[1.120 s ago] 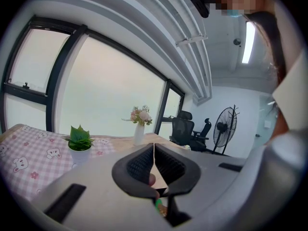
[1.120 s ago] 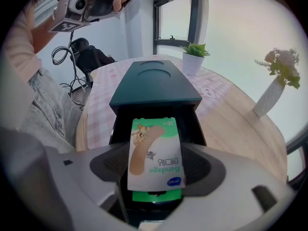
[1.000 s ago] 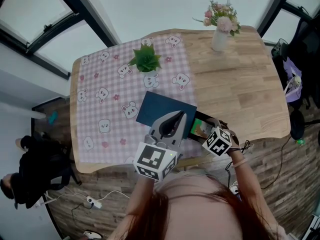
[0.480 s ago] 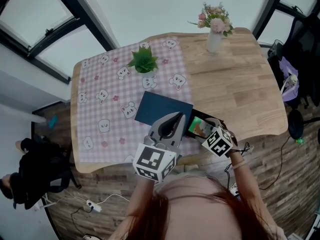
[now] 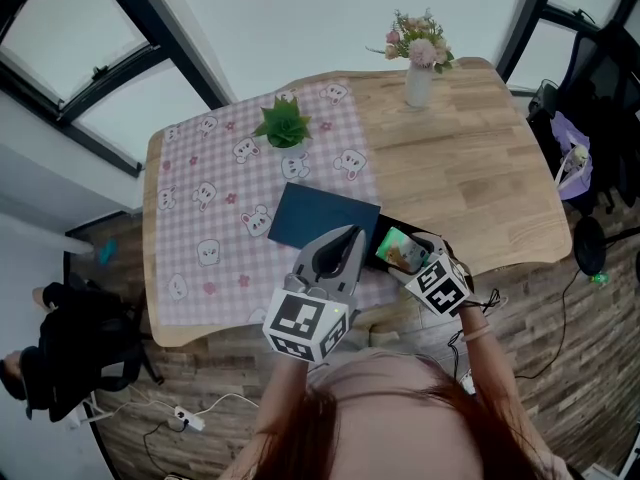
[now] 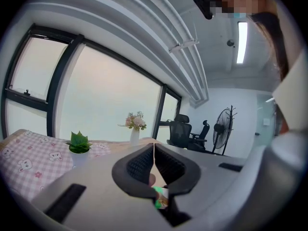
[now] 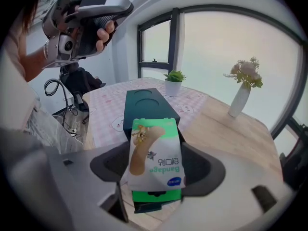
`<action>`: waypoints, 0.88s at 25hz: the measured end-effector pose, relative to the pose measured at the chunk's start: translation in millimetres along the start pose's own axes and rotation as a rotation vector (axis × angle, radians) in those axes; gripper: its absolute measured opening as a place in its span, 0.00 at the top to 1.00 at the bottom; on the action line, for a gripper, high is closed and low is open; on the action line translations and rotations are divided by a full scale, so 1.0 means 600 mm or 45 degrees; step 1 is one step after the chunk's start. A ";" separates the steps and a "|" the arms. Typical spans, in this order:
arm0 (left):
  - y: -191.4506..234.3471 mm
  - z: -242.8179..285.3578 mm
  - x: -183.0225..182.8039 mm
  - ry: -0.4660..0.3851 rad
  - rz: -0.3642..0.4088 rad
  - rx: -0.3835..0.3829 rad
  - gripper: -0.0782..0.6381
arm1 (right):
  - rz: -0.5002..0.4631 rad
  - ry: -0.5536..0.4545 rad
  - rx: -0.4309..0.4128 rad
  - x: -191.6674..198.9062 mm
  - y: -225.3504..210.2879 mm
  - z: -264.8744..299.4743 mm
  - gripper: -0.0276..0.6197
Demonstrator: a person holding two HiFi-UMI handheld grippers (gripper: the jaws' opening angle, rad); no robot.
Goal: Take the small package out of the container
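wooden tabletop (image 5: 480, 168), half under a pink checked cloth (image 5: 220, 218), beside a big window (image 7: 226, 57). the right gripper (image 7: 155, 177), jaws wide, clamps the small package (image 7: 156, 148) by its flat sides, apparently clear of the dark container (image 7: 147, 102) at its 12 o'clock. the left gripper (image 6: 154, 153), pinched together and empty, hangs at 9 o'clock, likely spare.
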State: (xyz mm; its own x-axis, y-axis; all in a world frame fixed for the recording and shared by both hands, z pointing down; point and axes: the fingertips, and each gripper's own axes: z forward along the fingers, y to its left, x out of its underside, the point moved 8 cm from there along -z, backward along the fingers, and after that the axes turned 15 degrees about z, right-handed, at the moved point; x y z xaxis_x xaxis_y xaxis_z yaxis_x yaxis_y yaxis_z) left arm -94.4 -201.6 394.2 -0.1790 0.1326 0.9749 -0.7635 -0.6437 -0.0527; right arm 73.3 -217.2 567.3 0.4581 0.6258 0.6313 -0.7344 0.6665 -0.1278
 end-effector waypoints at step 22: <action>-0.044 -0.036 -0.024 -0.031 0.042 -0.019 0.87 | 0.192 -0.307 0.009 -0.015 0.020 -0.094 0.46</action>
State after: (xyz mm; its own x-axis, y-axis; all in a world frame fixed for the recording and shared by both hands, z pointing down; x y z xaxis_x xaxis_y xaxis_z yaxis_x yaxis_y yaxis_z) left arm -85.1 -170.5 376.9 -0.1892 0.0933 0.9775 -0.7666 -0.6361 -0.0877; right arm 88.2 -192.0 517.0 0.2118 0.6029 0.7692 -0.7893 0.5696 -0.2291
